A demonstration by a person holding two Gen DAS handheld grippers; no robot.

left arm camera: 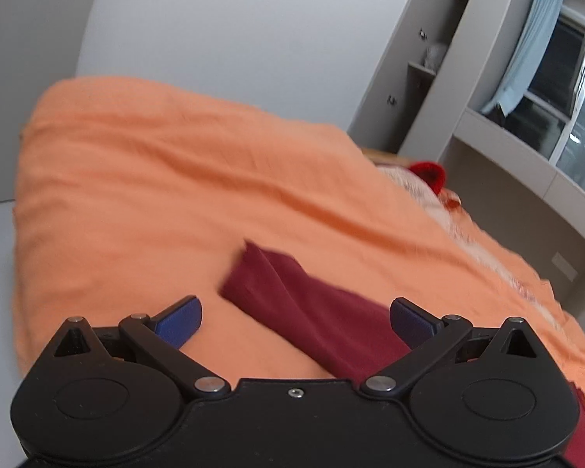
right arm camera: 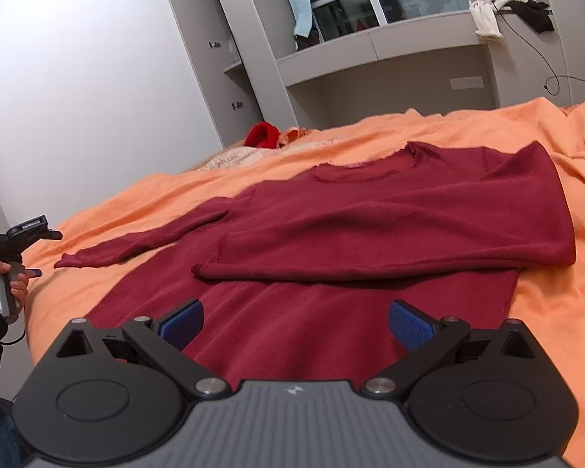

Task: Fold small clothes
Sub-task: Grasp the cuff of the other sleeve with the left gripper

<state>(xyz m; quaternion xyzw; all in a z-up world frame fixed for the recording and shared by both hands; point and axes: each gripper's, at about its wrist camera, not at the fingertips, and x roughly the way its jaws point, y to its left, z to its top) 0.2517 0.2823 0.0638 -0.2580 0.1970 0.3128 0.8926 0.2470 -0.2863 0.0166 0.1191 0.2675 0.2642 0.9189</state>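
A dark red long-sleeved sweater (right arm camera: 370, 214) lies flat on the orange bed cover (right arm camera: 557, 296), neck away from me. Its right sleeve is folded across the chest; its left sleeve (right arm camera: 136, 245) stretches out to the left. My right gripper (right arm camera: 295, 321) is open and empty, just above the sweater's lower hem. My left gripper (left arm camera: 295, 319) is open and empty, with the cuff end of the outstretched sleeve (left arm camera: 292, 292) lying between its blue fingers. The left gripper also shows in the right wrist view (right arm camera: 19, 234), held in a hand at the bed's left edge.
A red knitted item (right arm camera: 261, 134) lies at the far end of the bed. Grey cabinets and a shelf unit (right arm camera: 370, 50) stand behind the bed below a window. Clothes (right arm camera: 503, 7) hang on the shelf. A white wall (left arm camera: 214, 19) is to the left.
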